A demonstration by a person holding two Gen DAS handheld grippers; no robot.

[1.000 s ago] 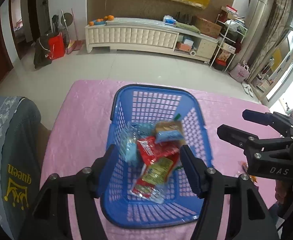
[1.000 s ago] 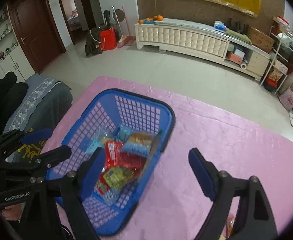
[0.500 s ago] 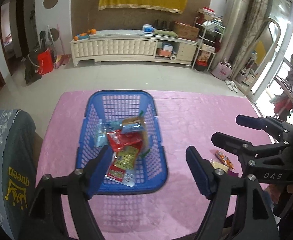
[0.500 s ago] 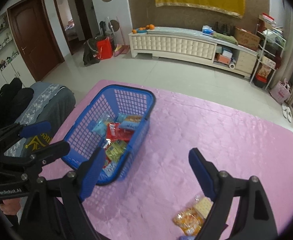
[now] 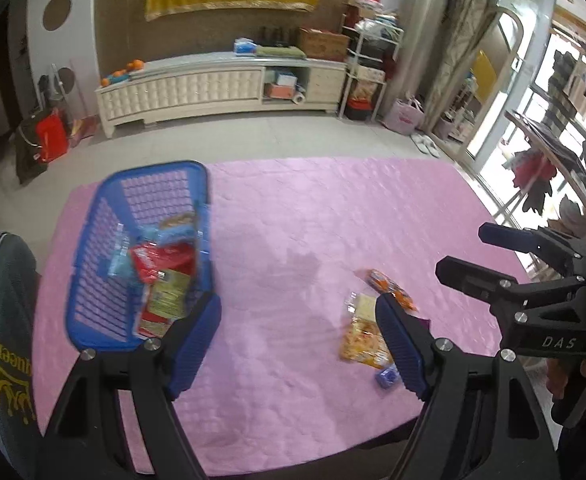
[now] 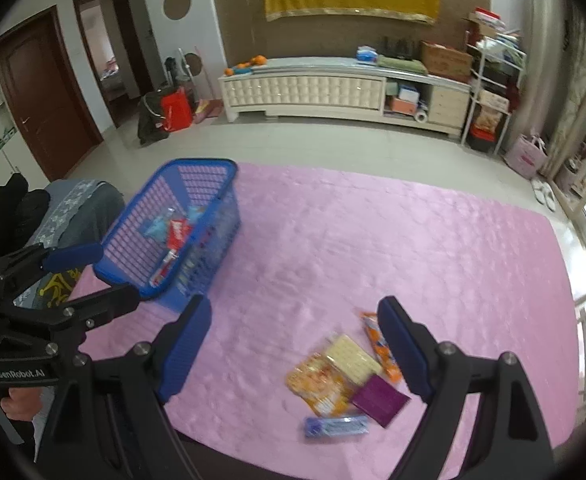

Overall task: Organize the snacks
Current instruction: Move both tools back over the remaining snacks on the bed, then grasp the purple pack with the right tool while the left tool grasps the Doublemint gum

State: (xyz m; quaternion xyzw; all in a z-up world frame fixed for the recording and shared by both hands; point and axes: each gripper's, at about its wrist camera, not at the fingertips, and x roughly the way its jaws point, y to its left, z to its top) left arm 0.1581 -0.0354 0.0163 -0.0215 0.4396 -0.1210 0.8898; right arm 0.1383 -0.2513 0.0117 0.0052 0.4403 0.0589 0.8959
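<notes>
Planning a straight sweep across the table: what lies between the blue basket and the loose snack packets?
Only bare pink tablecloth; the right wrist view shows nothing between the blue basket and the loose snack packets.

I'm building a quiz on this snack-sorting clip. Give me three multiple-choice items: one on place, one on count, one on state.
1. Where do the loose snacks lie relative to the blue basket?
A. to its right, on the pink cloth
B. behind it
C. on the floor

2. How many loose snack packets lie on the cloth?
A. two
B. five
C. eight

3. What does the right gripper hold?
A. a red packet
B. the basket
C. nothing

Answers:
1 A: the loose snacks lie right of the blue basket on the pink cloth.
2 B: five packets show in the right wrist view.
3 C: the right gripper is open and empty.
</notes>
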